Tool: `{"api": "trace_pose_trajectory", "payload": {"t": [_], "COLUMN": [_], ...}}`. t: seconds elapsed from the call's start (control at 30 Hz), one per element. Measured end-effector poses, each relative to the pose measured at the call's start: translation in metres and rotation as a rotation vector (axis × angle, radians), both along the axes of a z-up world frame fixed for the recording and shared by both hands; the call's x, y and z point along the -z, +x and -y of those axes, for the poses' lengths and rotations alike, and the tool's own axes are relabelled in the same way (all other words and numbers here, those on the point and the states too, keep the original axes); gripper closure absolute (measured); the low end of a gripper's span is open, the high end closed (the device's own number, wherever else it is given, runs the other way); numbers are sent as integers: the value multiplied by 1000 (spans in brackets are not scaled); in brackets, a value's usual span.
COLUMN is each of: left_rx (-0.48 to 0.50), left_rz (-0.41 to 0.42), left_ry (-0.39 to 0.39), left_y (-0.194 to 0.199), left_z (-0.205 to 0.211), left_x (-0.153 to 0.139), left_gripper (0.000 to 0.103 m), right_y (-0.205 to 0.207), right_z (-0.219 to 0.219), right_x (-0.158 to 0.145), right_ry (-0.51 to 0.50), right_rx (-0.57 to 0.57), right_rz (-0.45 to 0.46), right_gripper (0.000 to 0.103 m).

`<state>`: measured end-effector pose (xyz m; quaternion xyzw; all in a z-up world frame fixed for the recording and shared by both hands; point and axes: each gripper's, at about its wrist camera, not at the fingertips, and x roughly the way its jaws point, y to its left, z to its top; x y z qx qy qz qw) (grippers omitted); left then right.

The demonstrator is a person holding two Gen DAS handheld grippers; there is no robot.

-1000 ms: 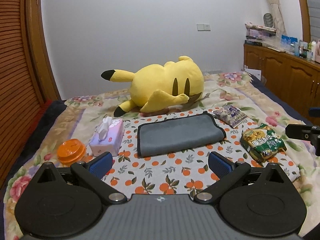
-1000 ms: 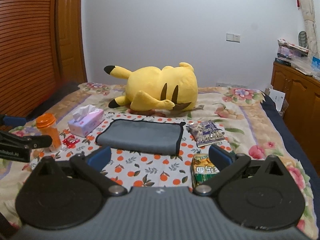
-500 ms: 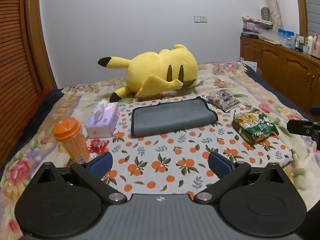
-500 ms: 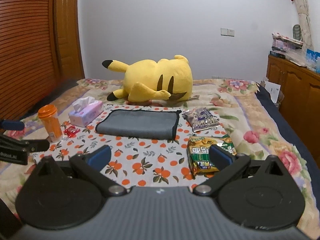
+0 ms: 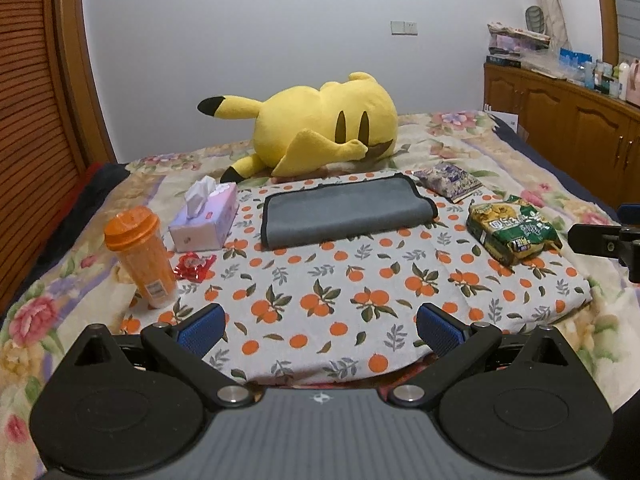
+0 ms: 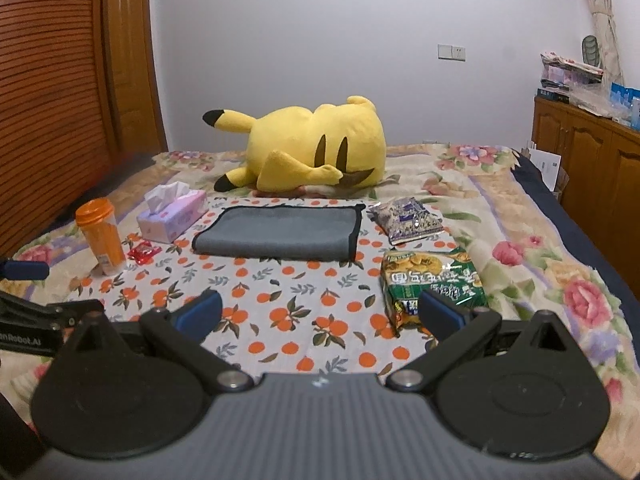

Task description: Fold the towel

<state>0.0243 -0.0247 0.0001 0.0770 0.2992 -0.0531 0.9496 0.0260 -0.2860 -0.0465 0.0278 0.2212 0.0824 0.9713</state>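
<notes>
A grey towel with a black border (image 5: 346,210) lies folded flat on the orange-print cloth (image 5: 340,296) on the bed; it also shows in the right wrist view (image 6: 278,233). My left gripper (image 5: 320,326) is open and empty, held well back from the towel near the cloth's front edge. My right gripper (image 6: 320,312) is open and empty, also well back from the towel, with its right finger in front of a green snack bag (image 6: 434,280). Part of the right gripper shows at the left wrist view's right edge.
A yellow plush toy (image 5: 320,132) lies behind the towel. A tissue box (image 5: 206,218), an orange bottle (image 5: 140,256) and a red wrapper (image 5: 194,266) are left of it. A purple packet (image 5: 448,180) and the green snack bag (image 5: 512,230) are right. Wooden cabinets (image 5: 560,120) stand at right.
Both grippers have pulled back and away from the towel, so more of the cloth and the whole orange bottle are in view. The towel has not moved.
</notes>
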Motion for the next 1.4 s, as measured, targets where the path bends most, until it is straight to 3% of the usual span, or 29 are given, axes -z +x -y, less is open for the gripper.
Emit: {"api": "trace_pose_trajectory", "payload": {"t": [0.83, 1.4], "left_rx": [-44, -69], "left_rz": [-37, 47], "left_ry": [-21, -27], "left_y": [-1, -11], "left_z": [-13, -17], "left_x": [35, 28], "left_gripper": [0, 0], "right_y": [7, 0], "right_z": [-12, -12], "right_x": [26, 24], "right_ry": [-51, -56], "right_rx": [9, 22], "right_rz": [-44, -9], "right_gripper": [0, 0]}}
